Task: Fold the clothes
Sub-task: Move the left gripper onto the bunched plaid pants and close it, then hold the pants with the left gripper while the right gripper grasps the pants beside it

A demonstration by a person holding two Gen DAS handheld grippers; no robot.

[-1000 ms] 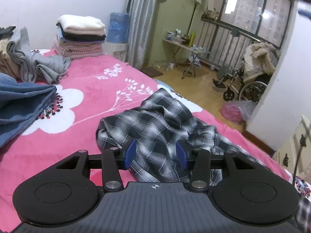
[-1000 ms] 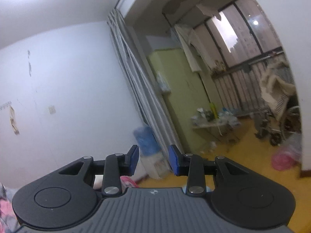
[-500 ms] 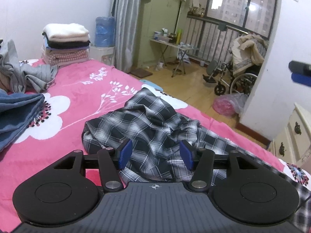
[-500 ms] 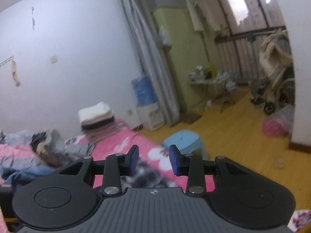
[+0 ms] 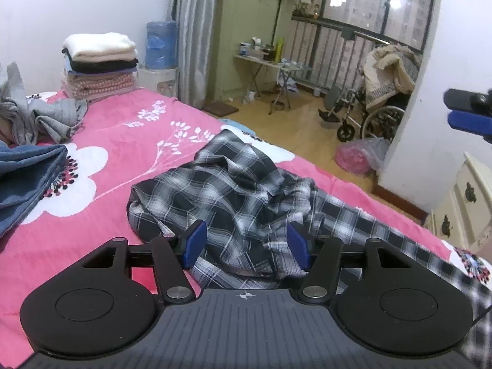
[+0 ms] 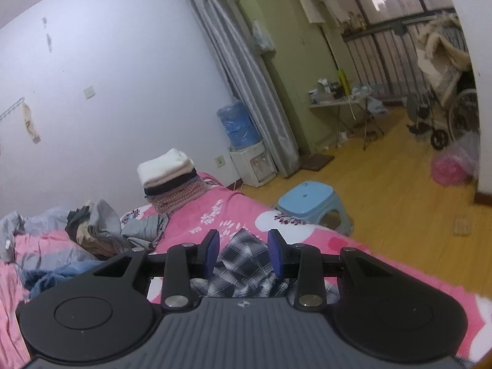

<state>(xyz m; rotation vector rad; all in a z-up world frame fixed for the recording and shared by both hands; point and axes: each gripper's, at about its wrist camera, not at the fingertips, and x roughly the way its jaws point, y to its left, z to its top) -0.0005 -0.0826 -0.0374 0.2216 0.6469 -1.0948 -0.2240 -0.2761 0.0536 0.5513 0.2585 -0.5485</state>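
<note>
plaid shirt [image 5: 233, 196] lies crumpled on the pink bed [image 5: 129, 141], within reach for folding. left gripper [image 5: 246, 243] hovers low over it, jaws released; right gripper [image 6: 243, 253] higher, jaws likewise apart, empty. folded stack [image 5: 100, 61] sits far.

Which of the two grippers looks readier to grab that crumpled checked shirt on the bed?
Probably the left gripper: it hangs open low over the plaid shirt, fabric showing between its fingers. The right gripper, also open, sits higher and farther back.
</note>
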